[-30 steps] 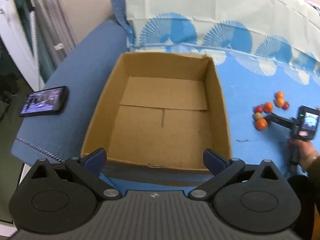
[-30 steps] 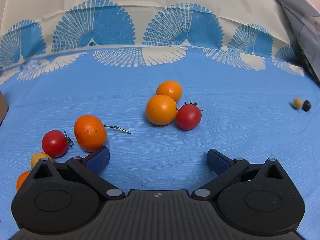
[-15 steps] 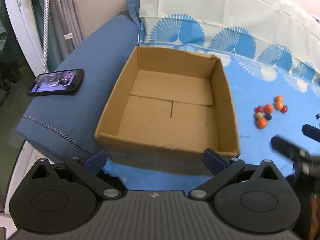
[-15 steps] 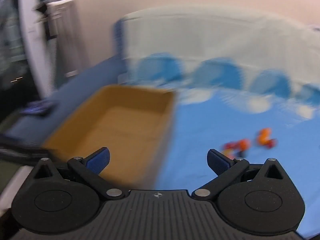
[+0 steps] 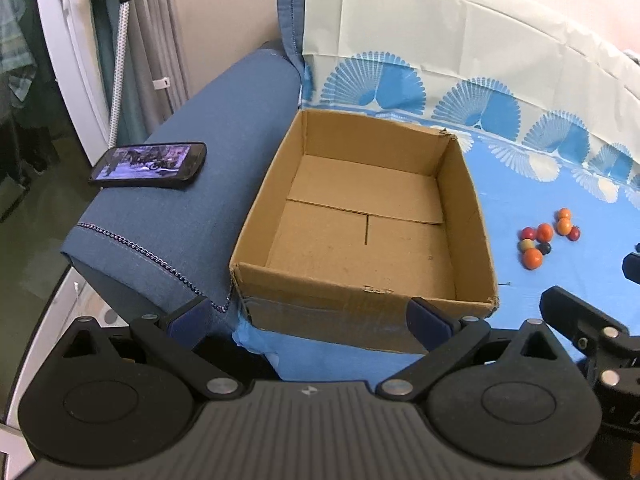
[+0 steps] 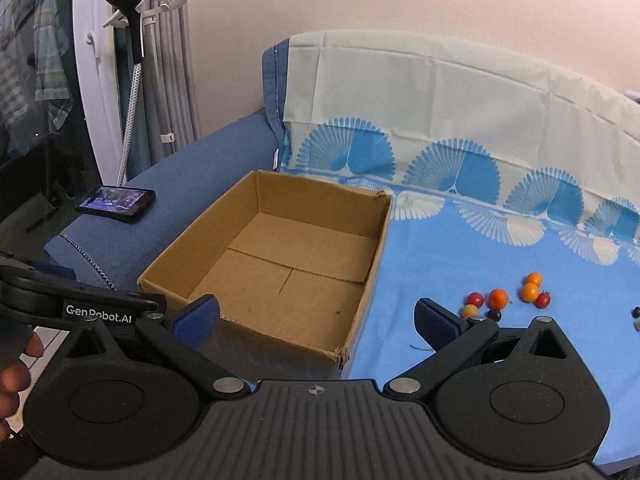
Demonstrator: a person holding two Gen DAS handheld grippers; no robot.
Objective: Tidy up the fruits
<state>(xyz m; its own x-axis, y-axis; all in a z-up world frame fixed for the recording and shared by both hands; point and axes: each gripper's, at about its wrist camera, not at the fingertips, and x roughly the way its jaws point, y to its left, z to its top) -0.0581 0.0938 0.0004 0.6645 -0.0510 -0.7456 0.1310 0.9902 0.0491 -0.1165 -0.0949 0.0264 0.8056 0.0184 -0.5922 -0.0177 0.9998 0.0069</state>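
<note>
1. The fruits (image 6: 504, 299) lie in a little bunch on the blue cloth (image 6: 460, 264), to the right of the box (image 6: 280, 256). We see small orange ones, small red ones, a pale one and a dark one. Some touch each other.

2. The box is brown card with its top open. It sits on the cloth, next to the sofa arm (image 5: 180, 184). Nothing is inside it.

3. We think the job has hardly begun. No fruit is in the box yet. All of the fruit we can see has yet to go in, if the box is where it belongs.

4. Our left tongs (image 5: 308, 316) are spread wide with nothing between them. They point at the near wall of the box.

5. Our right tongs (image 6: 316, 316) are spread wide too, and hold nothing. They sit back from the box and well away from the fruit.

6. A phone (image 5: 150, 165) lies on the sofa arm with its screen lit.

7. Some things are hard to see. The fruits are tiny from here, so we cannot say what kind each one is. Two more small bits (image 6: 636, 317) sit at the right edge of the right view, partly cut off. Only the edge of a hand (image 6: 14, 376) shows at the left.
</note>
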